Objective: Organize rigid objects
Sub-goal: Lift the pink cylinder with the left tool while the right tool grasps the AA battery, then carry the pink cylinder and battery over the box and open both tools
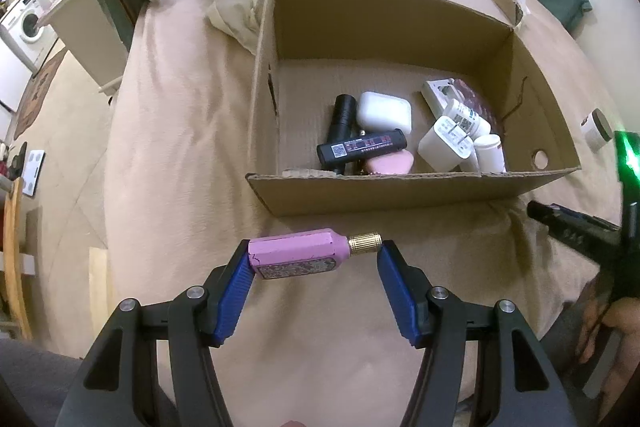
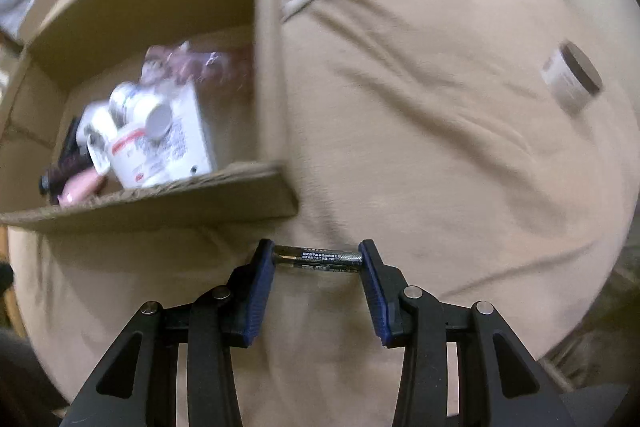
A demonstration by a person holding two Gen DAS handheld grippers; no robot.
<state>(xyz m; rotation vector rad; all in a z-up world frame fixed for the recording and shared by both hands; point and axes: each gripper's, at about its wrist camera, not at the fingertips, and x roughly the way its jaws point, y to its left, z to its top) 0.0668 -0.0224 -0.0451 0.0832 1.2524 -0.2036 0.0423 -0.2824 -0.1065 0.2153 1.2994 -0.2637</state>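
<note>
Your left gripper (image 1: 316, 255) had its fingers pinching a pink bottle (image 1: 296, 254) end to end, and your right gripper (image 2: 318, 259) clamped a battery (image 2: 318, 259) likewise, both just above the bed (image 2: 440, 147). Beyond sat the cardboard box (image 1: 400, 187), already holding bottles and chargers.

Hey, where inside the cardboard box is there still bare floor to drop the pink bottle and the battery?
The cardboard box has bare floor along its left wall and across the back, behind the black flashlight and white earbud case. The near middle and right are crowded: black power bank, white charger, pill bottles. Outside, the beige bedspread left of the box is bare.
</note>
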